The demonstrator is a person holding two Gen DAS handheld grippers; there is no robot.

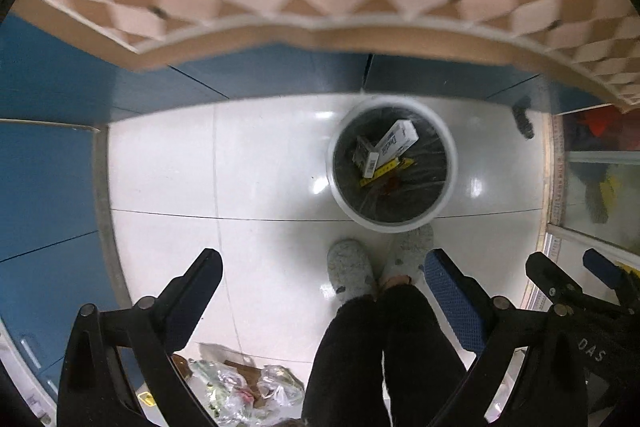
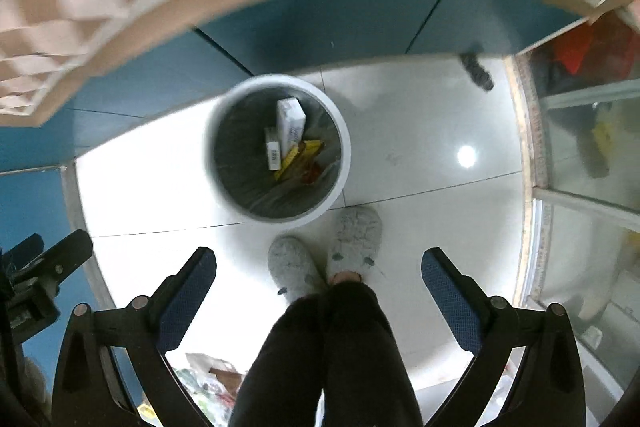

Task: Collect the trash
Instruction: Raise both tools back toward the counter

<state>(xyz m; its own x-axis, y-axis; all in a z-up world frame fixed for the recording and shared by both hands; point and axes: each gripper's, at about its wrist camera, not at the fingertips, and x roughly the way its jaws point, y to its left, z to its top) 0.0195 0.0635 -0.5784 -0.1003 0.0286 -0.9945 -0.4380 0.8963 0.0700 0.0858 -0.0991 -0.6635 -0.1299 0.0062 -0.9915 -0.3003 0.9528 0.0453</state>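
Note:
A white round trash bin [image 1: 332, 183] with a dark liner stands on the white tiled floor; it also shows in the right wrist view [image 2: 344, 151]. Inside lie white cartons [image 1: 396, 143] [image 2: 291, 121] and a yellow wrapper [image 1: 384, 171] [image 2: 298, 157]. My left gripper [image 1: 324, 267] is open and empty, high above the floor, short of the bin. My right gripper [image 2: 318, 263] is open and empty, also high above the floor. The right gripper shows at the right edge of the left view [image 1: 568, 267].
The person's legs and grey slippers [image 1: 352, 267] [image 2: 296, 267] stand just before the bin. A pile of crumpled plastic trash [image 1: 248, 387] lies at the lower left. Blue cabinet fronts [image 1: 48, 187] line the left and back. A glass-fronted shelf [image 2: 580, 147] stands at right.

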